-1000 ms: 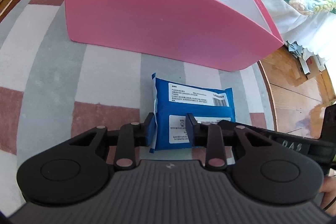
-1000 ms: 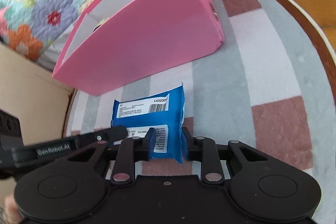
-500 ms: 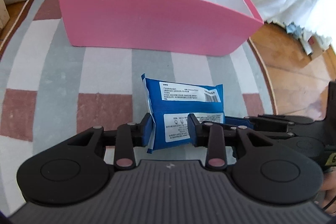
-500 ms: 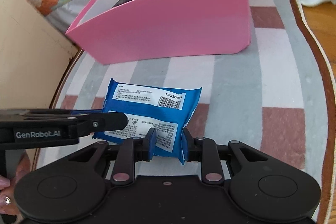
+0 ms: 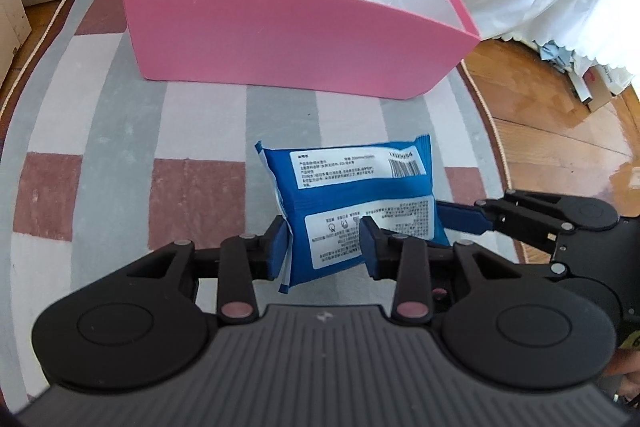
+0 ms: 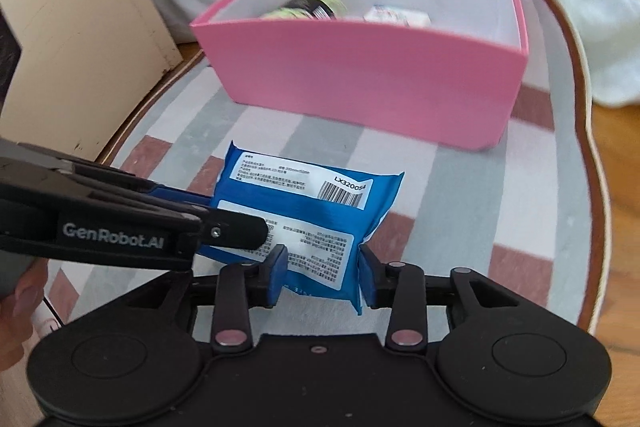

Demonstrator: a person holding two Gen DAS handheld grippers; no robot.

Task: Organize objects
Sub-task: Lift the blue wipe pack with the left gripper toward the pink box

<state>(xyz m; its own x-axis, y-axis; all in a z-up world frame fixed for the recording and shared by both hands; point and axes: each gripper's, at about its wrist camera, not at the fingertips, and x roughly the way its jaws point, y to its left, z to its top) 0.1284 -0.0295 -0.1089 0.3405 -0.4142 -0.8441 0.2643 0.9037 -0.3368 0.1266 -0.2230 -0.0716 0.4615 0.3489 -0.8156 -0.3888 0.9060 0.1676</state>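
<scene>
Striped rug (image 5: 200, 131) underneath, pink box (image 5: 288, 35) at far side. Blue packet (image 5: 360, 195) between both tongs, long axis left-right: left gripper (image 5: 324, 247) and right gripper (image 6: 320, 275) pinching near edge, jaws opening.

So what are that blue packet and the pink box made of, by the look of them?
The blue packet looks like thin glossy plastic film: it creases, shines, and has crimped end seams and printed white labels. The pink box looks like stiff matte card or board, possibly foam board: flat, thin walls with sharp folded corners, pink outside and plain white inside.
</scene>
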